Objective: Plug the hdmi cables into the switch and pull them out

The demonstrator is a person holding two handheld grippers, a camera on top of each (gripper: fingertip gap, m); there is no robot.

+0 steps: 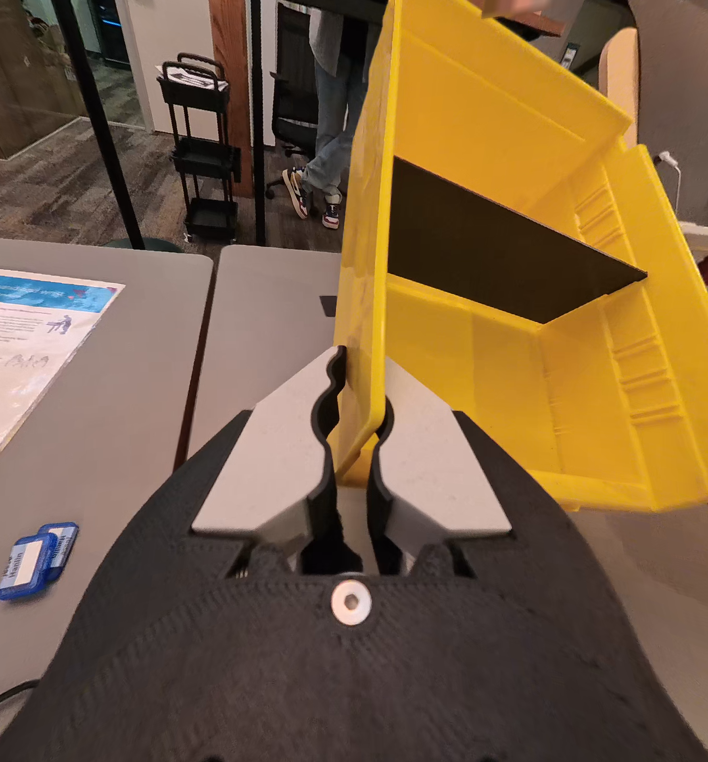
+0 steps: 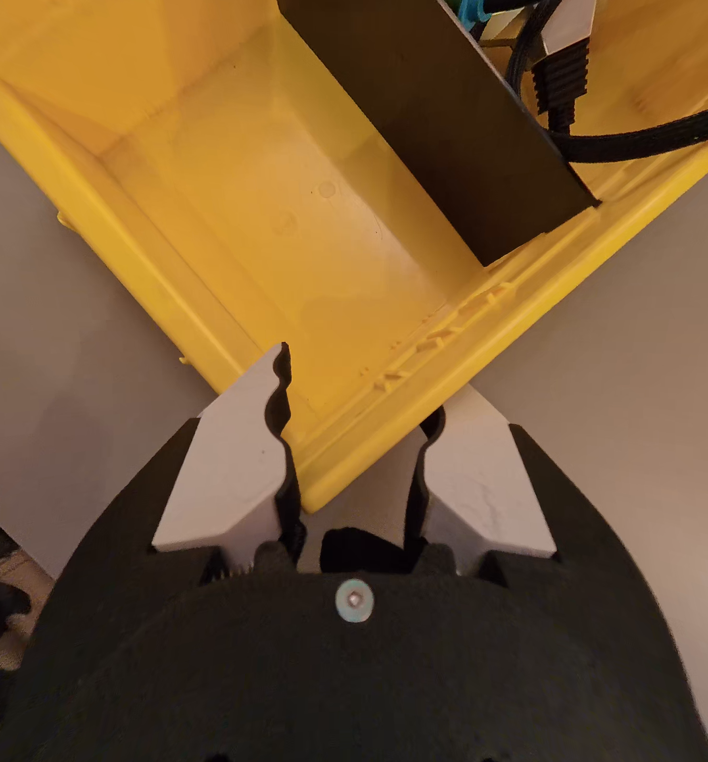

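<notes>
A grey desk point(image 1: 109, 433) lies under both my tools, with patterned carpet and a glass-walled room beyond its far edge.

Nearest on the left side, two small blue cases point(image 1: 37, 558) lie touching each other on the desk, near its front. Past them a laminated printed sheet point(image 1: 26, 350) lies flat toward the desk's left edge.

My left tool point(image 1: 362, 396) is clamped on the side wall of a yellow bin point(image 1: 488, 371), one finger outside the wall and one inside; the bin looks tilted up from this view. A black divider point(image 1: 488, 243) splits it into two compartments, and the near one shows only bare yellow floor.

My right tool point(image 2: 368, 396) stands at the bin's near corner point(image 2: 315, 495) with its jaws apart, the left finger over the inside and the right finger below the outer rim; I cannot tell whether it presses the plastic.

In the far compartment, behind the divider point(image 2: 447, 123), lies a black braided hdmi cable point(image 2: 653, 140) with a silver plug housing point(image 2: 566, 24). Something blue point(image 2: 473, 12) shows beside it. I cannot make out the switch.

Beyond the desk stand a black rolling cart point(image 1: 204, 144) and a person's legs point(image 1: 331, 136).
</notes>
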